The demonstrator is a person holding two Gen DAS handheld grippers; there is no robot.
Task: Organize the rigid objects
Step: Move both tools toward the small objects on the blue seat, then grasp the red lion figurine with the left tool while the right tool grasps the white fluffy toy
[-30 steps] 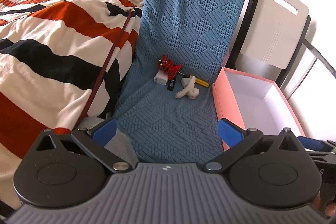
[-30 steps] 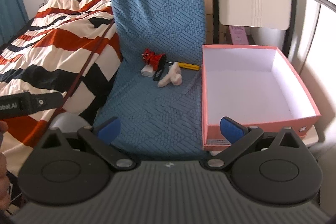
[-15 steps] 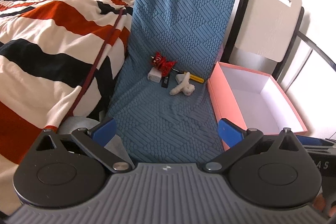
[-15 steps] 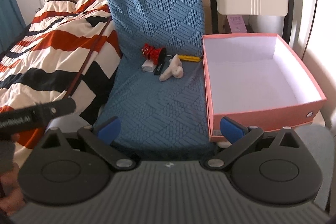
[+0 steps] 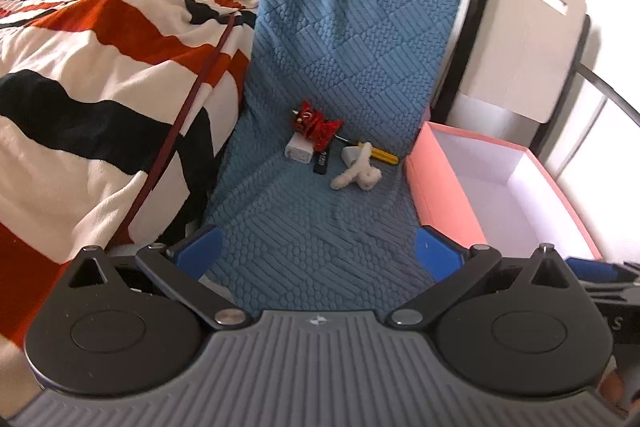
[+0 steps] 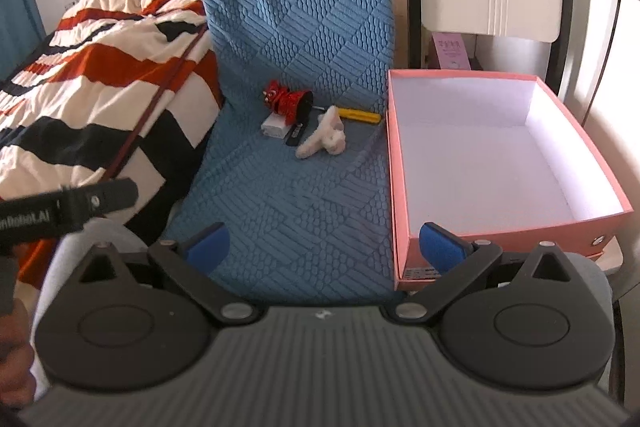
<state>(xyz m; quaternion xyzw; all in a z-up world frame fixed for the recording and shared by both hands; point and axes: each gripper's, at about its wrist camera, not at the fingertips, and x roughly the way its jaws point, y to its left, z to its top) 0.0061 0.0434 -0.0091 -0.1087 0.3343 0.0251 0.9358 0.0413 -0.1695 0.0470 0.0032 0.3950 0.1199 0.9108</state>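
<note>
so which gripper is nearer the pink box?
Right. The right gripper has its right finger at the pink box near wall. The left gripper sits over the blue seat cushion, box off to its right.

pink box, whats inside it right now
The pink box shows only bare white floor and walls in the right wrist view. Its nearest inside strip is hidden behind the front wall. The red toy and other small items lie outside, on the blue cushion.
</note>
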